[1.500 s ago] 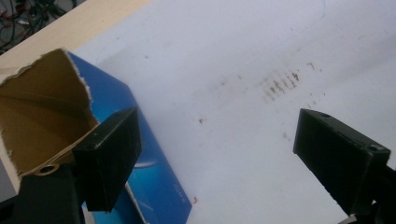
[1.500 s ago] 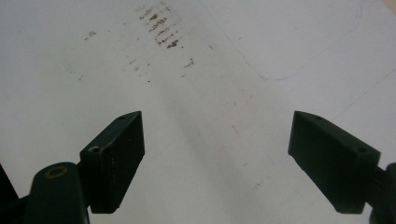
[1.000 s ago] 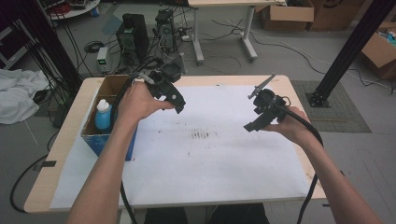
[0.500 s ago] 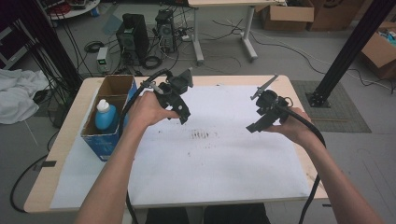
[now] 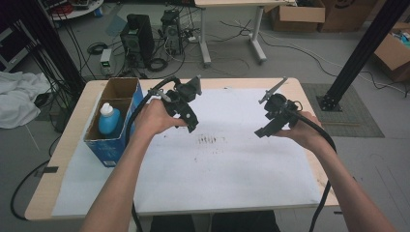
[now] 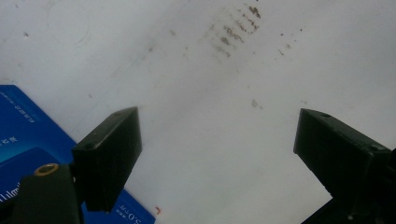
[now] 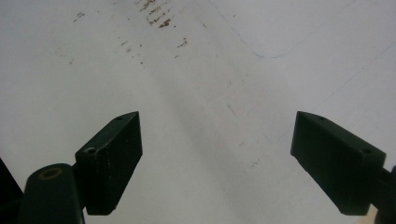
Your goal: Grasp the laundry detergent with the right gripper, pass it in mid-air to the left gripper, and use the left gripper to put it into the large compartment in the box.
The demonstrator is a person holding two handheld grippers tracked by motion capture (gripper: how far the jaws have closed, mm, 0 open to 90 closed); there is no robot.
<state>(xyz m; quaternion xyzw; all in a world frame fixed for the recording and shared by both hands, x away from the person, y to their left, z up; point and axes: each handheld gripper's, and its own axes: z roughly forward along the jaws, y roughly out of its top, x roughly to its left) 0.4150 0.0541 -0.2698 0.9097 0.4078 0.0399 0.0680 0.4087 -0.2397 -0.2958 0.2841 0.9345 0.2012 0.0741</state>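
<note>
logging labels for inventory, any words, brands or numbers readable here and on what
"5.0", seen upside down: white print on the blue box, near the left tool's jaw.
Other white lines on that box: too blurred to read.
Blue bottle in the box: no readable label.
White sheet: brown smudges, no text.

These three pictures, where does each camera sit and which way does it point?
High view: above the person's side, looking forward and down on the table; both forearms, the left gripper and right gripper show.
Left gripper view: rides the left gripper, looking down between its open fingers at the white sheet and blue box.
Right gripper view: rides the right gripper, between open fingers.
Shared: all show the brown smudges.
</note>
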